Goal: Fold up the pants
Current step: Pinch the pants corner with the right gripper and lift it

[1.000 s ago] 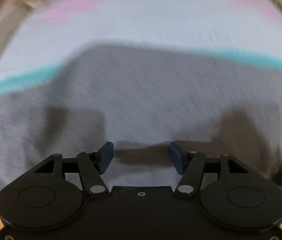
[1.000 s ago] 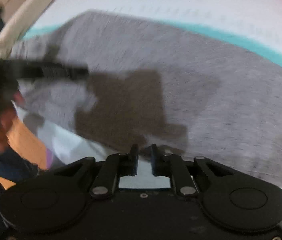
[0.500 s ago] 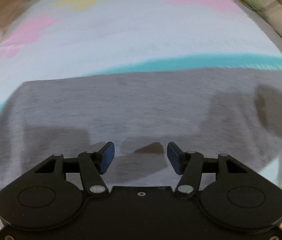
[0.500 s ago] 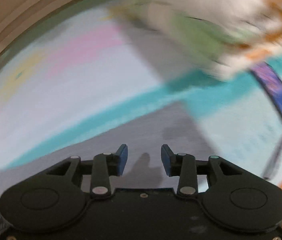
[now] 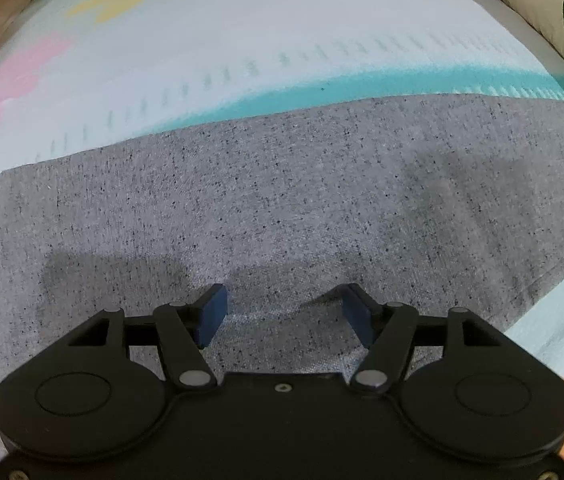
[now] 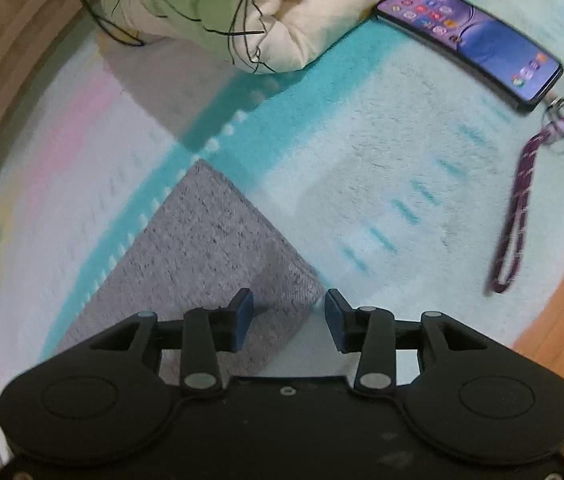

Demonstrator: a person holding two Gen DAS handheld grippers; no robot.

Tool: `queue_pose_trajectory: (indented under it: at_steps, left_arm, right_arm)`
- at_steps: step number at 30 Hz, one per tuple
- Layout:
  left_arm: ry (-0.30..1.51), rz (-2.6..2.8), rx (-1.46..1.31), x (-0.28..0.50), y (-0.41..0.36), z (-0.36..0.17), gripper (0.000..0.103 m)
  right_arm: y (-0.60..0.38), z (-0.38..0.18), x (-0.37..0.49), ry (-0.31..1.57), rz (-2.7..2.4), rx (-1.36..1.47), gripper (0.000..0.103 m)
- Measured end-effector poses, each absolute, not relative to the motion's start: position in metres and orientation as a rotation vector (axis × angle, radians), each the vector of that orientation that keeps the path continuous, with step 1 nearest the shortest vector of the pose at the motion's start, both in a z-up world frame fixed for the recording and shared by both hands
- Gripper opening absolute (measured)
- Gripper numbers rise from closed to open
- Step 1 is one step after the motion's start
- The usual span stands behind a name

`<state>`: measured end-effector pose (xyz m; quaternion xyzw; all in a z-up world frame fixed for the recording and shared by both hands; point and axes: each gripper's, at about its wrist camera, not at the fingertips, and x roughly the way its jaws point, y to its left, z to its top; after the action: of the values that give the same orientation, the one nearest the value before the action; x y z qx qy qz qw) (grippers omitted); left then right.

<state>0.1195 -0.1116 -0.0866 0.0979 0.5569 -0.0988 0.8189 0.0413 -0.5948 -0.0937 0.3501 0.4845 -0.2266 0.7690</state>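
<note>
1. soft, even indoor light is falling from above; no glare is showing, though the lit screen of the dark smartphone [image 6: 470,40] is glowing.
2. the black two-finger left gripper [image 5: 284,314] is casting blocky shadows onto the speckled grey knit pants [image 5: 282,200], with another soft shadow lying at the right.
3. the left view is looking mostly sharp; the right view is smearing on the pastel striped fleece blanket [image 6: 362,160].
4. fisheye distortion is bending both pictures' edges.
</note>
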Motion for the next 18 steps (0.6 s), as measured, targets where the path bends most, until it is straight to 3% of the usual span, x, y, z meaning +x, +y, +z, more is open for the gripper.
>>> queue_pose_trajectory:
  at_steps: [6, 8, 9, 14, 18]
  left_arm:
    - [1.155, -0.243, 0.198, 0.105, -0.118, -0.069, 0.062]
    - [1.139, -0.262, 0.194, 0.109, -0.126, -0.063, 0.062]
    - [1.133, -0.268, 0.192, 0.111, -0.13, -0.06, 0.062]
    - [1.133, -0.287, 0.163, 0.136, -0.156, -0.059, 0.06]
    - [1.177, -0.293, 0.113, 0.157, -0.181, -0.071, 0.057]
  right_arm:
    - [-0.6, -0.1, 0.056, 0.965, -0.43, 0.791, 0.048]
    - [-0.597, -0.102, 0.061, 0.948, -0.392, 0.79, 0.04]
    - [-0.594, -0.102, 0.065, 0.962, -0.377, 0.768, 0.014]
    - [-0.56, -0.084, 0.089, 1.011, -0.341, 0.504, 0.013]
    - [-0.545, -0.059, 0.095, 0.97, -0.294, 0.475, 0.013]
